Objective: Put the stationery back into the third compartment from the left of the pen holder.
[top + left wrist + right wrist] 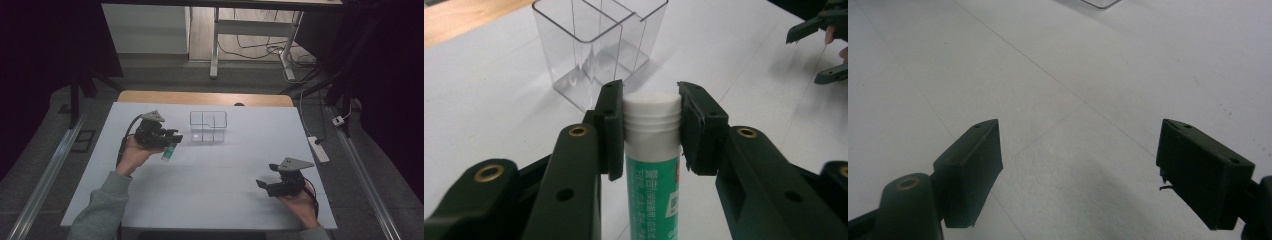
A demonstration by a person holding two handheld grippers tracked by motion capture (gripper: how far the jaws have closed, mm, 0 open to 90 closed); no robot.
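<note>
My left gripper (pixel 172 138) (pixel 651 122) is shut on a green-and-white tube with a white cap (pixel 652 155) (pixel 169 151), clamped just below the cap; the tube hangs down above the white table. A clear plastic organiser with compartments (pixel 208 126) (pixel 596 42) stands just beyond and to the right of that gripper, apart from the tube. My right gripper (pixel 266 181) (pixel 1078 170) stands open near the table's front right, nothing between its jaws, over bare table.
The white table (pixel 215 185) has a wooden strip (pixel 205 98) along its far edge. Beyond it stand a desk frame (pixel 215 45) and cables on the floor; a power strip (pixel 318 149) lies off the right edge.
</note>
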